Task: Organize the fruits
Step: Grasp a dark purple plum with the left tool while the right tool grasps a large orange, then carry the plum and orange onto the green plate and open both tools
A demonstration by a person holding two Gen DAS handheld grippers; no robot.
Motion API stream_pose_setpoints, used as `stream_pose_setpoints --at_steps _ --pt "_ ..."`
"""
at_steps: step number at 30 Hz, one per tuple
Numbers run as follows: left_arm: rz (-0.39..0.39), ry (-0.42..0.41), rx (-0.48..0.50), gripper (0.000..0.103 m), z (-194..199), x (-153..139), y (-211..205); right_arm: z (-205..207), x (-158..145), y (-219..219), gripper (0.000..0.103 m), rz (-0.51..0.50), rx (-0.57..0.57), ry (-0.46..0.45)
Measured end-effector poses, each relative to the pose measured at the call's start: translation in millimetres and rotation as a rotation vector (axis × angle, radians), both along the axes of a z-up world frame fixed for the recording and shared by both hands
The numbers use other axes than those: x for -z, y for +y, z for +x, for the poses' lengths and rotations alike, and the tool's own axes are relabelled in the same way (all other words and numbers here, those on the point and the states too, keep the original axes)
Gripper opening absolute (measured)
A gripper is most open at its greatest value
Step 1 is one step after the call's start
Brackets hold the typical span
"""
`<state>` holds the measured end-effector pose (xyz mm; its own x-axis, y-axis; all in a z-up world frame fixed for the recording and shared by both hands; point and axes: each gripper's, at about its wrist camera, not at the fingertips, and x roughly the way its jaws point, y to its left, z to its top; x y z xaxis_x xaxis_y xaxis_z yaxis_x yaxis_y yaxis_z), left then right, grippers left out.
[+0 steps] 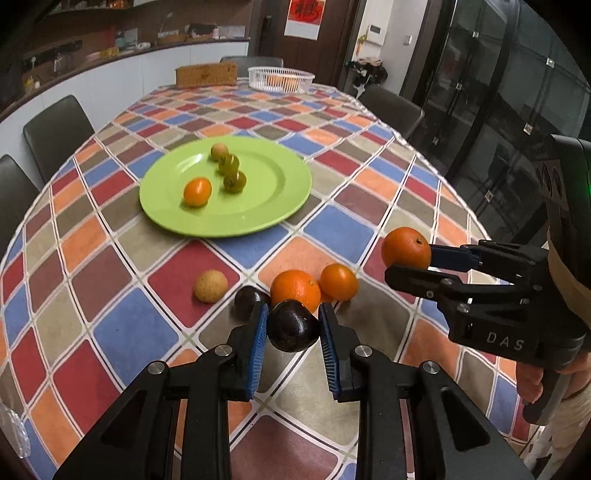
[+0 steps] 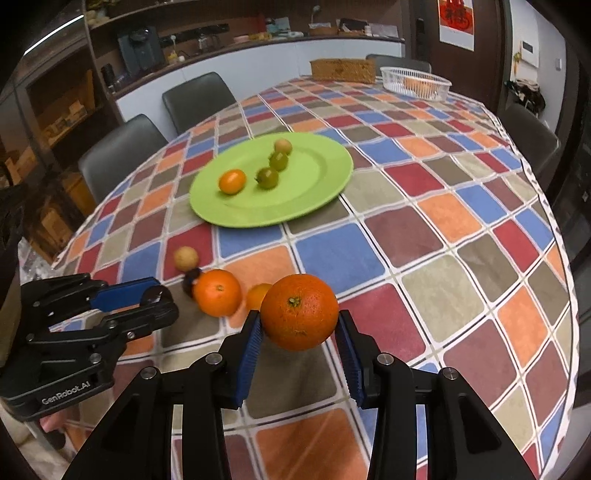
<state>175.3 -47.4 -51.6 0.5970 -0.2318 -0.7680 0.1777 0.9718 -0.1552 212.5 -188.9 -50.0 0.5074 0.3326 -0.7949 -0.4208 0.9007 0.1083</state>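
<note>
We see little of what lies in the white basket (image 1: pixel 280 78) at the far end of the table: only an orange blur shows through its slats, and we cannot tell which fruit it is. Behind the nearer loose orange (image 1: pixel 295 290), a second dark fruit (image 1: pixel 251 297) is half hidden, and in the right wrist view it is only a dark smear. The fruits on the green plate (image 1: pixel 266 210) are blurred; we make out one small orange fruit (image 1: pixel 197 191), two greenish ones (image 1: pixel 235 181) and a pale one (image 1: pixel 218 151) in a rough row.

Our left gripper (image 1: pixel 293 326) is clamped on a dark plum-like fruit (image 1: pixel 293 325), held above the cloth with its slightly pointed end tipped toward the upper right. Our right gripper (image 2: pixel 300 326) grips a large orange (image 2: pixel 299 312) between its blue pads (image 2: pixel 251 345), lifted off the table, its stem end facing the camera and a little upward. From the left wrist view this orange (image 1: pixel 406 248) sits at the fingertips, with the fingers pointing left across the table edge.

On the cloth near the grippers lie the loose orange, a smaller orange (image 1: pixel 338 281) touching it, and a tan, rough-skinned round fruit (image 1: pixel 211 286) just to their left. The table wears a checked tablecloth (image 1: pixel 369 173) of red, blue, orange and grey squares. A woven brown box (image 1: pixel 206 74) stands beside the basket. Dark chairs (image 1: pixel 57 131) ring the table; behind them a counter (image 2: pixel 258 40) with shelves is cluttered, and a red hanging (image 1: pixel 306 11) marks the far wall.
</note>
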Motion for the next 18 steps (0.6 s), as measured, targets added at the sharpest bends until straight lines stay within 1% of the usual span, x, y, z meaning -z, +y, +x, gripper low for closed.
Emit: stream_pose_setpoints --at_steps 7,18 --pt "-0.001 -0.07 0.0 0.028 -10 -24 8 -11 -24 8 0.041 0.021 -0.009 -0.053" --pt "0.005 -0.163 -0.02 0.028 -5 -55 30 -6 -51 27 0.041 0.058 -0.006 -0.111"
